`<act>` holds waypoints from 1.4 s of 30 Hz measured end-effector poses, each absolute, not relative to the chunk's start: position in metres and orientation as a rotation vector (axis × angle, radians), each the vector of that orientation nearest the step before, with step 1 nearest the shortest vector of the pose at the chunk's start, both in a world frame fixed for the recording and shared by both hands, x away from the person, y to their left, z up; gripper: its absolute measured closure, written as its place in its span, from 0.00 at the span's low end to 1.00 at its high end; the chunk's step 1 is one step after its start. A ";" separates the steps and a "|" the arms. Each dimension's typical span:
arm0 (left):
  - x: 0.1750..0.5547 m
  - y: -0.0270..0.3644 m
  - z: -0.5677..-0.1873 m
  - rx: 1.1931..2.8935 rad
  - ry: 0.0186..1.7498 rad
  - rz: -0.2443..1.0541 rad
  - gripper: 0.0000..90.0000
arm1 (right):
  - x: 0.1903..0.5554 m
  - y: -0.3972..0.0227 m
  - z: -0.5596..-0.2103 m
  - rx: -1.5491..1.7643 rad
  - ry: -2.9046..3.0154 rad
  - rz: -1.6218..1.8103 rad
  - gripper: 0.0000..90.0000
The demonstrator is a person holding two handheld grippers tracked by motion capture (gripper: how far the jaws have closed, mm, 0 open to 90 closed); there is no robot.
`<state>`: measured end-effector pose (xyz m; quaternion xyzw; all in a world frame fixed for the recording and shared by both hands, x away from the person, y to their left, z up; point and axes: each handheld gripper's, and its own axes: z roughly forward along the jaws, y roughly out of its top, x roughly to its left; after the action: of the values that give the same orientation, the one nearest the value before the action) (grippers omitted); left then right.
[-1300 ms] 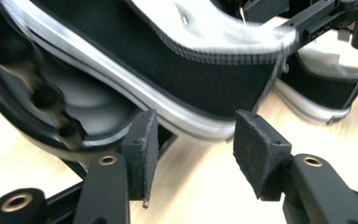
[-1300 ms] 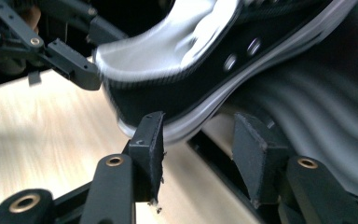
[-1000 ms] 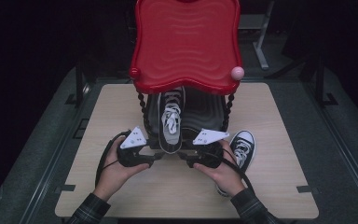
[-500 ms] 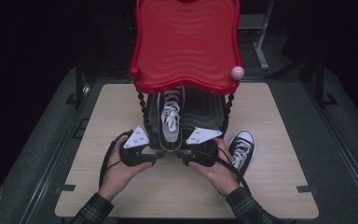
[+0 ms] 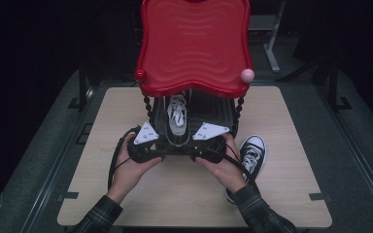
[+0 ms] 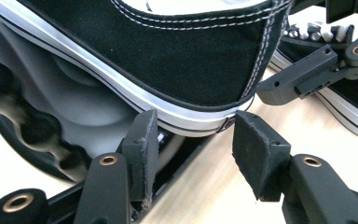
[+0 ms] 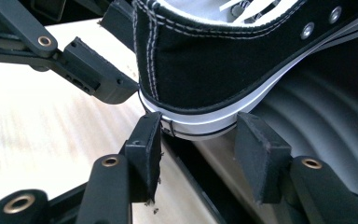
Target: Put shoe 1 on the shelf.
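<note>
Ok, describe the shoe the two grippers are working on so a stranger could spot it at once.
Find the red wavy-topped stand at the far middle of the wooden table. On the shelf beneath it sits a black canvas high-top sneaker, heel toward the person. Its twin lies on the bare table to the right instead.

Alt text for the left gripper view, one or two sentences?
A black sneaker's heel sits just above the left gripper's two open black jaws, on a grey shelf. The right gripper reaches in beside the heel, a second sneaker behind it.

Second sneaker (image 5: 249,158) — wooden table (image 5: 281,194)
</note>
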<state>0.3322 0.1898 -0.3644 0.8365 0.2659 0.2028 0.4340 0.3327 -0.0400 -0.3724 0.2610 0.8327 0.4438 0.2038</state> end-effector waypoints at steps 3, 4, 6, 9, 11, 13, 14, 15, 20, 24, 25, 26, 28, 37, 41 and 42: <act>0.335 0.188 -0.361 2.071 0.670 0.530 0.58 | 0.337 -0.040 -0.368 0.735 2.298 1.251 0.58; 0.336 0.188 -0.360 2.068 0.675 0.544 0.59 | 0.338 -0.040 -0.368 0.733 2.295 1.247 0.59; 0.338 0.188 -0.359 2.070 0.682 0.553 0.59 | 0.341 -0.038 -0.367 0.746 2.282 1.248 0.59; 0.341 0.188 -0.358 2.067 0.690 0.572 0.61 | 0.344 -0.035 -0.366 0.748 2.271 1.241 0.59; 0.342 0.188 -0.357 2.074 0.688 0.589 0.63 | 0.347 -0.034 -0.365 0.747 2.266 1.237 0.59; 0.344 0.187 -0.358 2.076 0.696 0.599 0.63 | 0.348 -0.032 -0.365 0.749 2.267 1.228 0.59; 0.344 0.186 -0.358 2.073 0.703 0.598 0.63 | 0.350 -0.031 -0.365 0.749 2.268 1.219 0.59; 0.345 0.186 -0.358 2.077 0.704 0.609 0.64 | 0.352 -0.030 -0.365 0.750 2.266 1.209 0.59; 0.347 0.185 -0.358 2.091 0.725 0.648 0.67 | 0.357 -0.026 -0.365 0.756 2.263 1.202 0.59; 0.349 0.183 -0.360 2.105 0.748 0.662 0.68 | 0.360 -0.022 -0.367 0.756 2.268 1.172 0.59; 0.349 0.182 -0.361 2.105 0.755 0.671 0.69 | 0.361 -0.021 -0.368 0.764 2.268 1.165 0.59; 0.350 0.181 -0.361 2.111 0.756 0.681 0.69 | 0.361 -0.020 -0.369 0.769 2.268 1.164 0.59; 0.351 0.180 -0.362 2.129 0.756 0.691 0.69 | 0.363 -0.020 -0.370 0.777 2.268 1.155 0.59; 0.351 0.183 -0.365 2.111 0.764 0.652 0.62 | 0.364 -0.022 -0.373 0.775 2.280 1.185 0.60; 0.348 0.185 -0.360 2.105 0.754 0.620 0.57 | 0.359 -0.031 -0.369 0.808 2.264 1.241 0.59; 0.347 0.186 -0.359 2.103 0.754 0.612 0.57 | 0.357 -0.033 -0.368 0.815 2.266 1.250 0.59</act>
<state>0.3472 0.1860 -0.3592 0.8317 0.2982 0.2420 0.4010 0.3575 -0.0329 -0.3681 0.2936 0.8160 0.4503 0.2126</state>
